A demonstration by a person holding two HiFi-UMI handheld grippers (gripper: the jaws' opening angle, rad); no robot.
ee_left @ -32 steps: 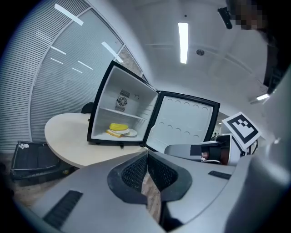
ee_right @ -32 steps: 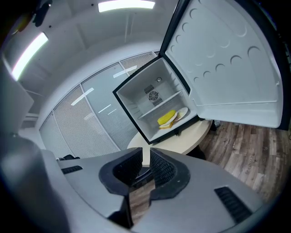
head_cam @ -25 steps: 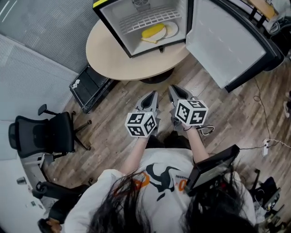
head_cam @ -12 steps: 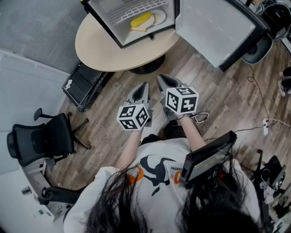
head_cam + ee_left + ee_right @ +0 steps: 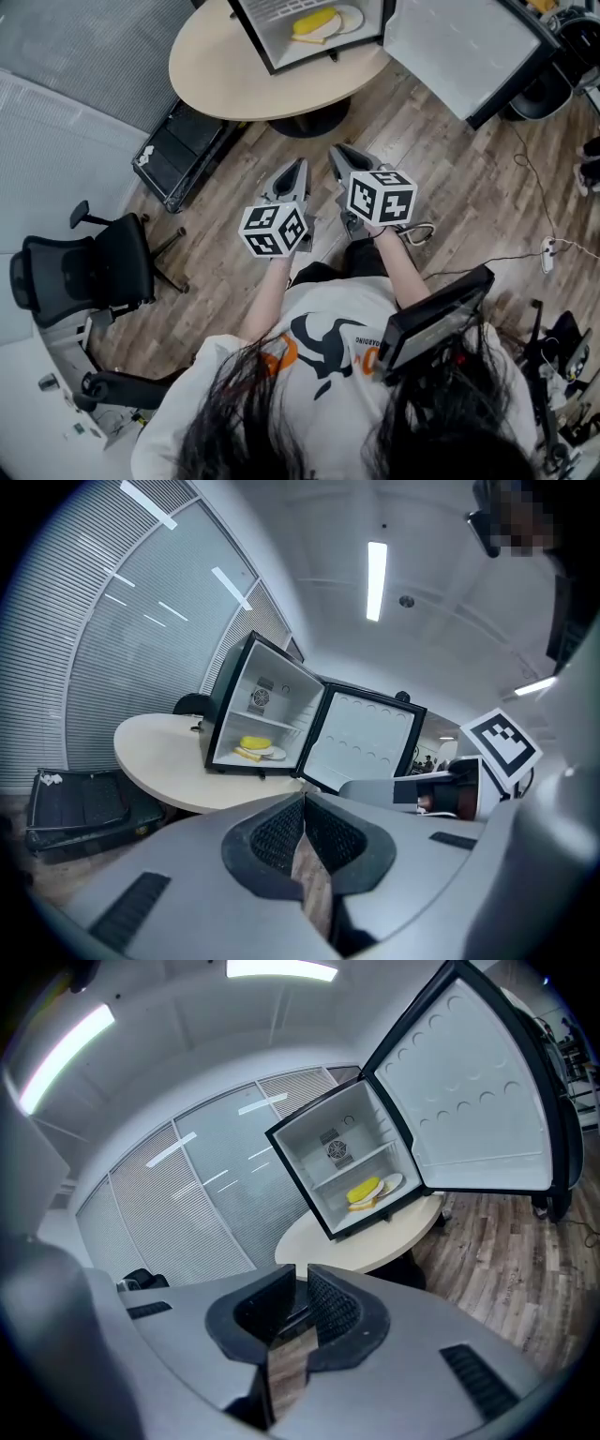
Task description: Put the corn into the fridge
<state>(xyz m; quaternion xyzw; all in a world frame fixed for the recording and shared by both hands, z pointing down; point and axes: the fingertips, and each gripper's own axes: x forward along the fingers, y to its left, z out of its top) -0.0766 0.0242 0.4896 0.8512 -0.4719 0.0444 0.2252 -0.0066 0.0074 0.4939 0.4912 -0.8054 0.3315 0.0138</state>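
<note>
Wood-plank floor (image 5: pixel 450 164), smooth matt table (image 5: pixel 216 70), smooth plastic fridge (image 5: pixel 307 1171) lining.

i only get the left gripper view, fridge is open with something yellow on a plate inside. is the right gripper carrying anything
Observer: No. The right gripper view shows the right gripper shut, with nothing between its jaws.
Operator: ok whats off to my left on the floor, cant see past the black case
Observer: The head view shows a black office chair on the wood floor, to the person's left and apart from both grippers.
Operator: and am i over the table yet
Observer: No. From the head view, the left gripper and the right one are side by side above the floor, short of the round table.
</note>
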